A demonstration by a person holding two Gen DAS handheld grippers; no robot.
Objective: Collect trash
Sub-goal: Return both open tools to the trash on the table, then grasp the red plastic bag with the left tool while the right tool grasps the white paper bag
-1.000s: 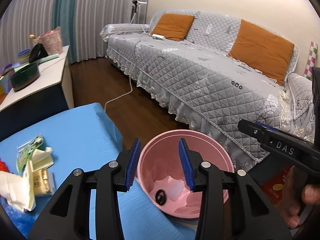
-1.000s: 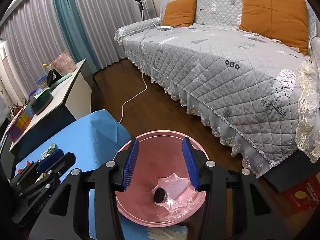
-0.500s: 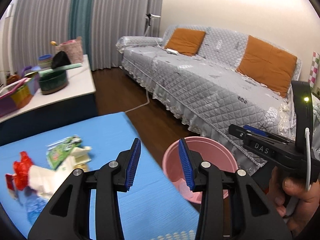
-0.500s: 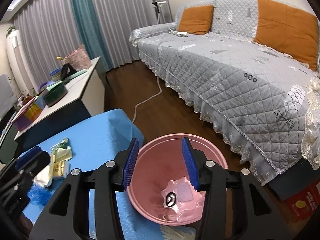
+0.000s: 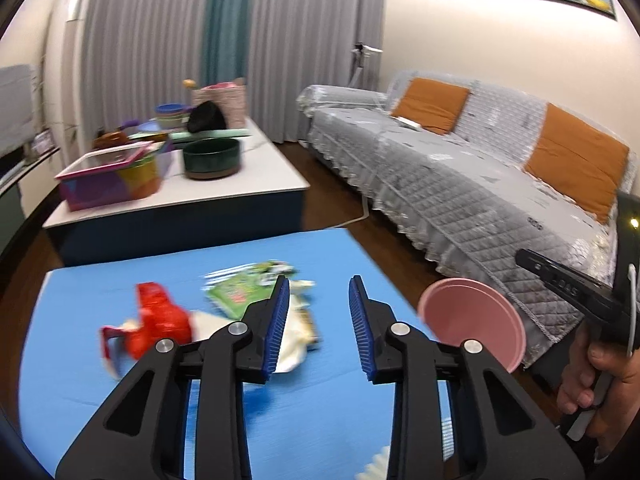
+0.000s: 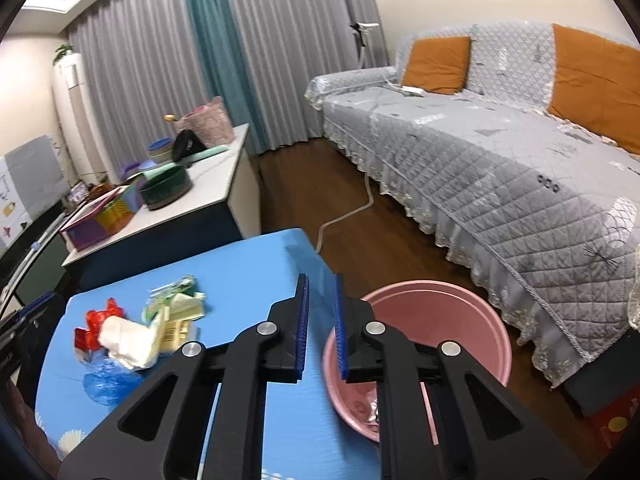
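Left tool (image 5: 316,320) hovers empty above trash (image 5: 224,312) beside pink bin (image 5: 476,320).

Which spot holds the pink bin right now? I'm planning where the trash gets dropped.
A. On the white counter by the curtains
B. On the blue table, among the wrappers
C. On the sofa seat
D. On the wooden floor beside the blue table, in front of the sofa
D: the pink bin stands on the wooden floor, off the blue table's edge, before the sofa.

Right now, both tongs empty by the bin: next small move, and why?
Probably bring the left tongs down onto the trash pile on the blue tablecloth. They have just been closing with nothing between them, the pile lies just ahead, and the pink bin stands beside the table.
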